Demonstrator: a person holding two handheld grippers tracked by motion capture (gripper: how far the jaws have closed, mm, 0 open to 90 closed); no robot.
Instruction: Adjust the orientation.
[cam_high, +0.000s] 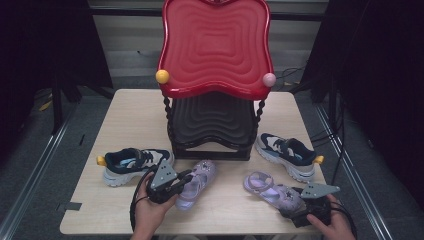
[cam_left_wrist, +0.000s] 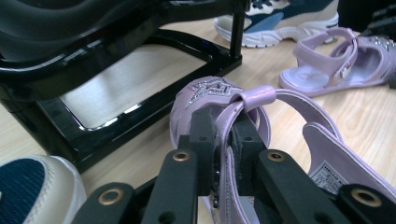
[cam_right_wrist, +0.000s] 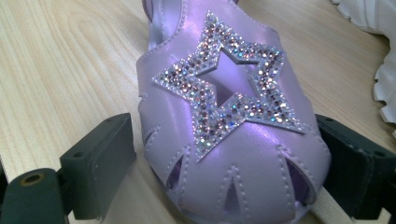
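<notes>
Navy sneaker (cam_high: 134, 163) at lower left of the table (cam_high: 130, 115), left gripper (cam_high: 186, 179) clamped on the side strap of the left lilac sandal (cam_high: 196, 183) at lower centre, red and black rack (cam_high: 215, 75) behind, right lilac sandal (cam_high: 272, 189) at lower right, right gripper (cam_high: 294, 204) with jaws apart either side of its toe, not pressing

My left hand-held gripper (cam_high: 186, 178) is black, with brass-ringed screw holes; grey three-cornered plate on top; black cable trailing.

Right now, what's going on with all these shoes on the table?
A person is handling two purple sandals with hand-held grippers. The left gripper is clamped on the side of the left sandal, in front of the two-tier shoe rack. The right gripper's jaws straddle the toe of the right sandal without gripping. Two sneakers flank the rack.
</notes>
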